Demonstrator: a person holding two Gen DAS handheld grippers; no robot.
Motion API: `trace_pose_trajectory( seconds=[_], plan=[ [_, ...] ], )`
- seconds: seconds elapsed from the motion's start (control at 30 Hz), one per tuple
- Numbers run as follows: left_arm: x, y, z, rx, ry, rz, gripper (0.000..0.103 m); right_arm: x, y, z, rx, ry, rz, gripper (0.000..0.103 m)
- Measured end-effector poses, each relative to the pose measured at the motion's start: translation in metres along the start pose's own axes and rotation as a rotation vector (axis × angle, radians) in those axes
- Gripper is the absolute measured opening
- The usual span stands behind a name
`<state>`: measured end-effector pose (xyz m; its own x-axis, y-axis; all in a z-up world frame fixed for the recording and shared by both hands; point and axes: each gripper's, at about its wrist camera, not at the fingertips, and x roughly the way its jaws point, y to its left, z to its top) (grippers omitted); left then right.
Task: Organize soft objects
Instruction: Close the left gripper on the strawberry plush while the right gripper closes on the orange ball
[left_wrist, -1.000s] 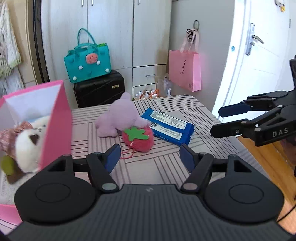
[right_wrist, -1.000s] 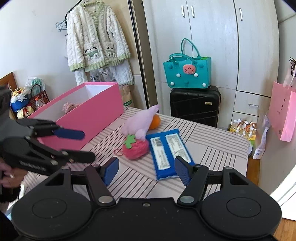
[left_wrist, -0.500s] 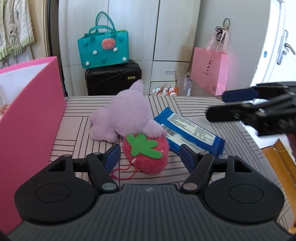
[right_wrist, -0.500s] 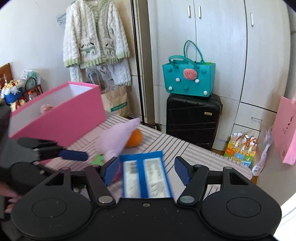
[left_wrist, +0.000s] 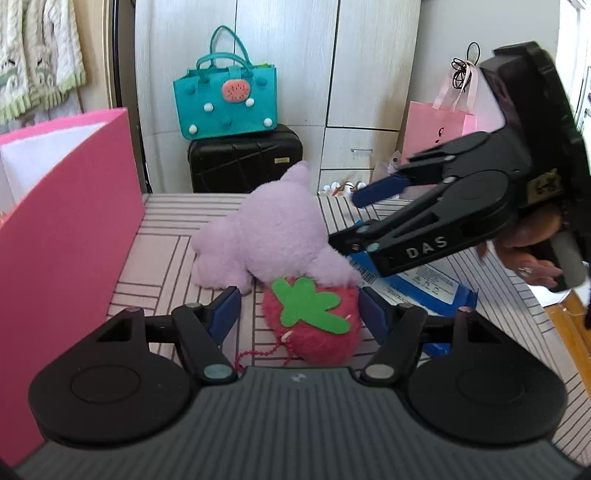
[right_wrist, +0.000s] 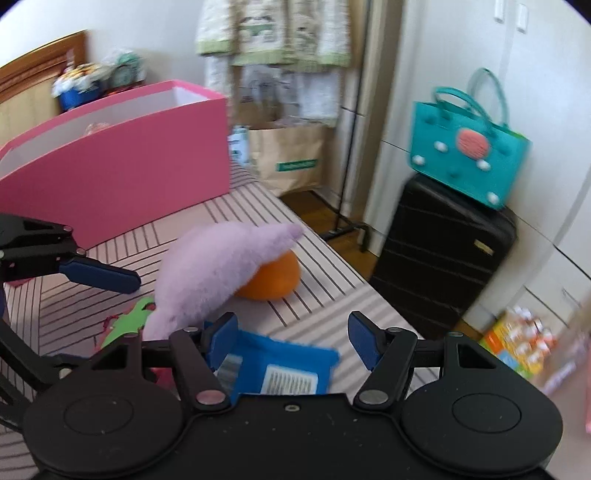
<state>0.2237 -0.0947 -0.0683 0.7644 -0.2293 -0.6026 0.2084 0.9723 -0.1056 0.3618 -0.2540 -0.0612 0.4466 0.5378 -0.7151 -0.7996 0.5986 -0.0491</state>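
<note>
I am in the middle of tidying the soft toys, and I think this is the reach-and-grab step. My left gripper (left_wrist: 299, 306) is wide open, with one finger on each side of the red strawberry toy (left_wrist: 314, 325). The strawberry lies on the striped table (left_wrist: 155, 254), right against the purple plush toy (left_wrist: 266, 236). My fingers are not squeezing it yet.

My right gripper (right_wrist: 291, 332) is open too. It hangs over the blue packet (right_wrist: 280, 369), which lies on the table beside the purple toy. An orange ball (right_wrist: 273, 277) peeks out from under that toy. In the left view my right gripper looks like it is touching the purple toy, but I cannot be sure.

The pink box (left_wrist: 70, 221) stands on the table to my left. There looks to be something in it already, so I think the soft things go in there.

Next, I think my left fingers need to close gently on the strawberry, lift it and carry it over the box wall. Its red string (left_wrist: 258, 354) may drag along.

A second ago my left gripper was farther back, with the strawberry well ahead of it. Now the strawberry sits between my fingers. My right gripper was off to the side then, and it has come in close over the packet.
</note>
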Motion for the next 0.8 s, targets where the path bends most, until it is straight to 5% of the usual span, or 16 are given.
trace_pose_trajectory(
  seconds=[0.4, 0.6, 0.67, 0.8],
  plan=[
    [0.013, 0.009, -0.003, -0.065, 0.050, -0.044, 0.070, 0.040, -0.018, 0.017, -0.095, -0.012, 0.156, 0.072],
    [0.014, 0.007, -0.004, -0.063, 0.037, -0.042, 0.066, 0.040, -0.009, 0.013, -0.084, -0.060, 0.154, 0.065],
    [0.013, 0.003, -0.007, -0.039, 0.031, -0.020, 0.055, 0.037, -0.003, 0.012, -0.087, -0.070, 0.146, 0.053],
    [0.008, 0.005, -0.008, -0.053, 0.022, -0.014, 0.045, 0.033, 0.004, 0.011, -0.067, -0.070, 0.097, 0.049]
  ],
)
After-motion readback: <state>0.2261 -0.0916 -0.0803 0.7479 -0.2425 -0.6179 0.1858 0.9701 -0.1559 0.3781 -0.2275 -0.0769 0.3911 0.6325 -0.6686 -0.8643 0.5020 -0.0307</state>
